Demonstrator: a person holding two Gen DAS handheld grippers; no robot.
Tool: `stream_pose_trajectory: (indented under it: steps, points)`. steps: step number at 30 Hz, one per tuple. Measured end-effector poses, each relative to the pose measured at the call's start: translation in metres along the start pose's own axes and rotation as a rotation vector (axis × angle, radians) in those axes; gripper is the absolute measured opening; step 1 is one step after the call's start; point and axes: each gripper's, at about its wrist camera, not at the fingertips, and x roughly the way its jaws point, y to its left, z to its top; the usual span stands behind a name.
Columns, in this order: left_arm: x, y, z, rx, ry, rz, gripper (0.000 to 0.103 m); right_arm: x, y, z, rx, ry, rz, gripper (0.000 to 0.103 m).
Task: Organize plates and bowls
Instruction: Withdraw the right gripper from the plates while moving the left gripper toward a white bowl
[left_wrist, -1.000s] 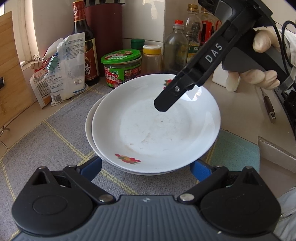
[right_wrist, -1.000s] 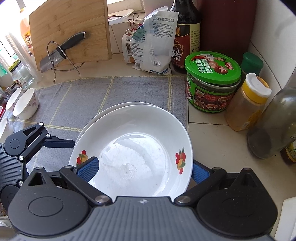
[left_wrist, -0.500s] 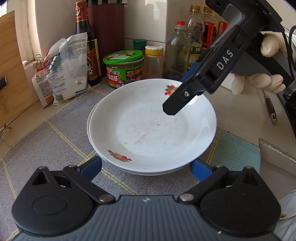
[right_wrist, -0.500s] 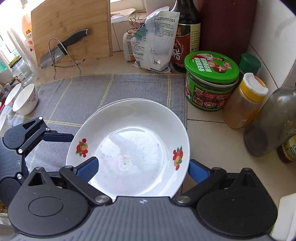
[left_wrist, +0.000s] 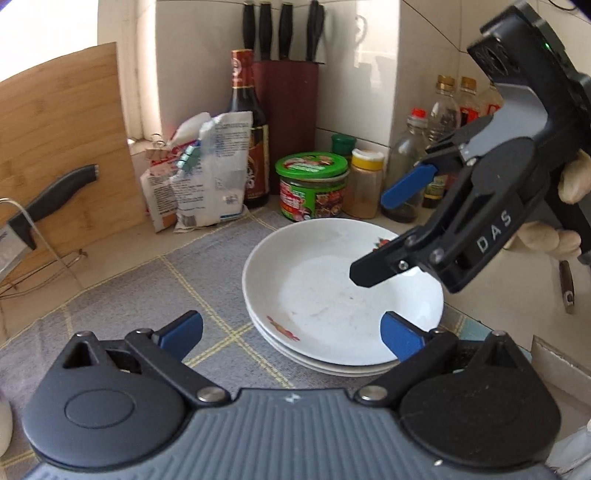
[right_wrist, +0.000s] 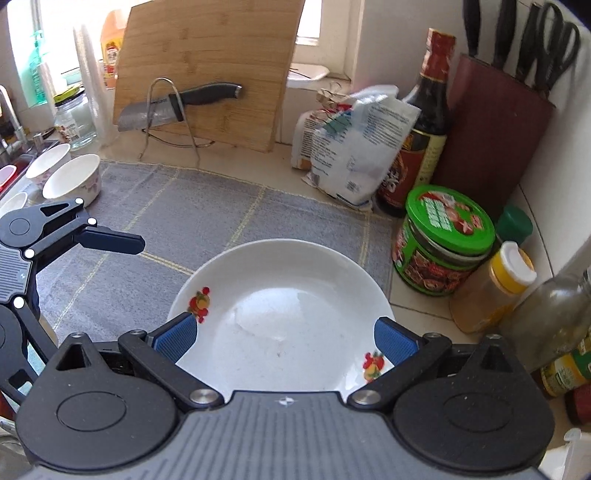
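Between the spread fingers of both grippers, left gripper (left_wrist: 290, 330) and right gripper (right_wrist: 286, 338), sit the stacked plates (left_wrist: 332, 295), released; next, I'd guess, the bowls (right_wrist: 72, 181) beyond the left fingers.

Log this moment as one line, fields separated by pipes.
stage: plates stacked | left gripper: open, empty | right gripper: open, above top plate | stack: on grey mat

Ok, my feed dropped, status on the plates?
Left claw open, right claw open. Stacked white flower-print plates on grey checked mat. White bowls wait far left.
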Motion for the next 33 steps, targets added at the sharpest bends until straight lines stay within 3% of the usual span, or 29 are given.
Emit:
stream_pose_trajectory:
  steps: [10, 17, 22, 33]
  points:
    - [-0.067, 0.025, -0.029, -0.216, -0.005, 0.345, 0.102, 0.011, 0.059, 0.027, -0.161, -0.097, 0.221, 0.103]
    - [-0.124, 0.053, -0.064, -0.326, -0.001, 0.517, 0.102, 0.014, 0.116, 0.039, -0.223, -0.141, 0.324, 0.103]
    - [-0.157, 0.088, -0.089, -0.348, -0.016, 0.563, 0.102, 0.022, 0.164, 0.045, -0.227, -0.149, 0.352, 0.103]
    - [-0.206, 0.177, -0.135, -0.295, 0.029, 0.472, 0.102, 0.055, 0.278, 0.060, -0.173, -0.131, 0.321, 0.103]
